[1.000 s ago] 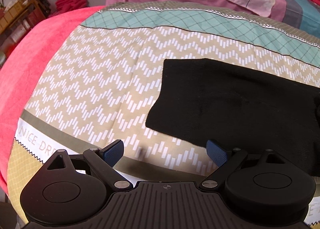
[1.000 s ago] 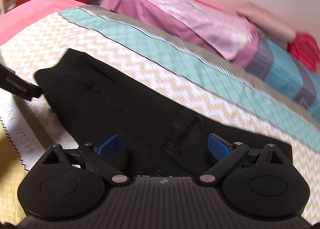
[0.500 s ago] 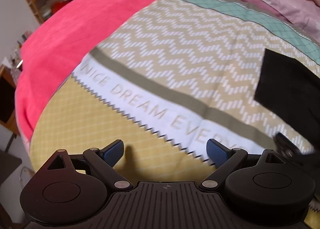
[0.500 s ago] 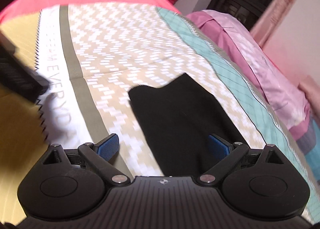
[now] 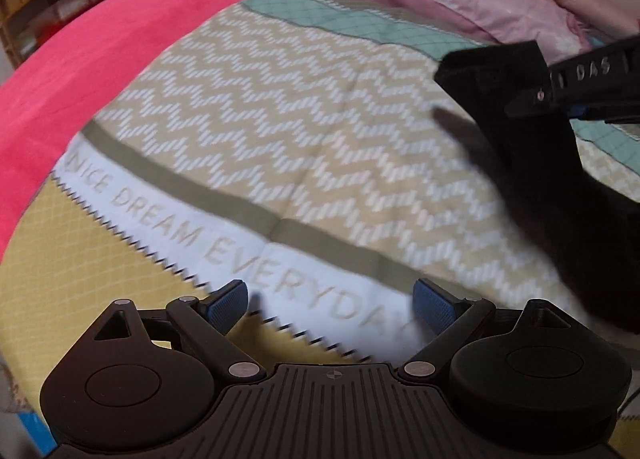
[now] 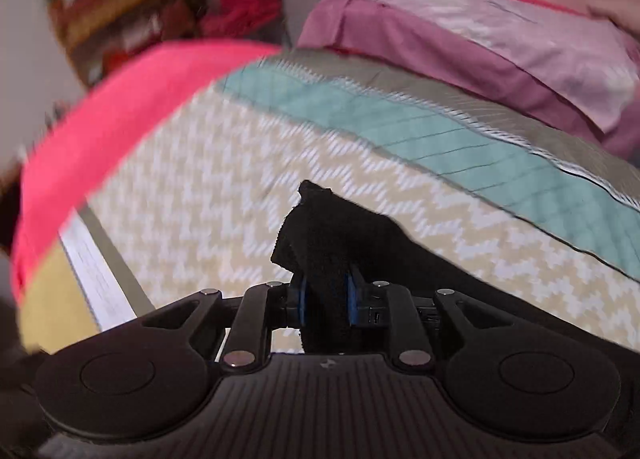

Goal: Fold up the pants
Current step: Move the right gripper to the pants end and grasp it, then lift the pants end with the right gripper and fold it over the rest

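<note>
Pants (image 6: 332,231) now bunch between the right gripper (image 6: 324,301)'s closing jaws, lifted for folding; left gripper (image 5: 328,299), ahead of nothing, gapes empty.

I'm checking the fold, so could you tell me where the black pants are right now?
In the right wrist view, the black pants sit centre frame, pinched in the closing right gripper over the zigzag bedspread.

— What colours is the bedspread (image 5: 260,107)?
— Beige with white zigzags, a teal grid band beyond them, an olive stripe, white lettered strip and yellow lattice nearer.
— And beside the bedspread?
— A hot-pink blanket (image 5: 80,51), and mauve-and-pale-pink pillows (image 6: 460,39) past the teal band.
— The pants (image 6: 320,227)?
— Plain black, between blue pads (image 6: 301,301) of black tongs
</note>
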The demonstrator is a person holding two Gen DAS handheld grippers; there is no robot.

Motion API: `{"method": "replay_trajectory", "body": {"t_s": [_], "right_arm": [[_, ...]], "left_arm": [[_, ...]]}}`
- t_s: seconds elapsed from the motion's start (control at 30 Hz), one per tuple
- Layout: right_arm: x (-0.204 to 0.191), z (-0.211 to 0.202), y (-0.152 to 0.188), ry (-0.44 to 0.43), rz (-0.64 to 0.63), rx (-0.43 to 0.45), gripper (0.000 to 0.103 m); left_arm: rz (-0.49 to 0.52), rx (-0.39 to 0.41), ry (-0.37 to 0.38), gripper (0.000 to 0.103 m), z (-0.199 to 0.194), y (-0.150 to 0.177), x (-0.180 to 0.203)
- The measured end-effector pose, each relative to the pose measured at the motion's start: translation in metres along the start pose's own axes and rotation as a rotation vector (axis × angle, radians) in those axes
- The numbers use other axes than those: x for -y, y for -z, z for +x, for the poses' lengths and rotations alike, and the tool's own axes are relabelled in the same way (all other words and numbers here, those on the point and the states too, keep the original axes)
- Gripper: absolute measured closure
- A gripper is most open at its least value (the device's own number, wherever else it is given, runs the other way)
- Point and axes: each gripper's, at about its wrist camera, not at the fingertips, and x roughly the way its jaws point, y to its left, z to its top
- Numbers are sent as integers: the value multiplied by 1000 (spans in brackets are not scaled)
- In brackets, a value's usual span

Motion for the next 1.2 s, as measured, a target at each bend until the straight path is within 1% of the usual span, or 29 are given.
{"method": "replay_trajectory", "body": {"t_s": [0.1,0.2,0.33,0.47,0.5,0.53,0.57,0.6,0.63,0.67,0.7,0.73,0.77,0.8,0.87,0.97,1.0,1.03,1.07,1.1,1.13,1.17,1.2], "right_arm": [[31,-35,-6,-20,106,39,81],[55,-61,3,-26,184,65,81],[80,-89,20,-45,264,94,81],[100,-106,30,-39,312,127,81],[104,-110,32,-44,320,129,81],[108,-114,35,-48,322,131,81],[112,-119,38,-52,325,137,81],[116,-124,40,-55,327,144,81],[121,-131,42,-51,327,155,82],[127,-139,44,-37,327,174,82],[136,-149,47,-21,332,193,82],[146,-159,51,-10,346,209,82],[159,-170,56,0,367,223,82],[171,-180,64,17,388,238,82],[198,-202,85,60,429,272,82],[243,-222,135,122,540,304,81],[257,-219,154,169,562,283,80],[270,-210,171,236,574,217,78],[284,-197,187,294,609,114,77],[296,-188,202,292,662,43,75],[304,-189,213,248,718,62,70],[307,-196,219,227,760,113,62],[307,-203,219,229,770,162,53]], "left_arm": [[54,38,103,0,-1,-13,45],[116,72,194,0,-6,-18,90],[182,84,282,0,-10,-15,134],[209,70,350,0,-10,-2,166],[221,65,362,0,-8,0,174],[233,70,352,0,-5,1,182],[235,75,317,0,2,1,189],[223,63,266,0,11,-1,195],[202,34,226,0,21,-5,199],[168,-3,211,0,32,-10,200],[135,-40,226,0,40,-14,198],[112,-64,262,0,44,-17,197],[103,-69,297,0,43,-18,198],[115,-55,318,0,38,-17,202],[184,-27,364,0,25,-12,217],[289,-33,468,0,12,-1,240],[320,-39,478,0,11,4,246],[350,-50,479,0,11,8,252],[374,-71,477,0,12,11,255],[390,-91,482,0,11,14,257],[404,-102,496,0,9,17,255],[419,-100,513,0,5,19,251],[430,-93,521,0,0,19,247]]}}
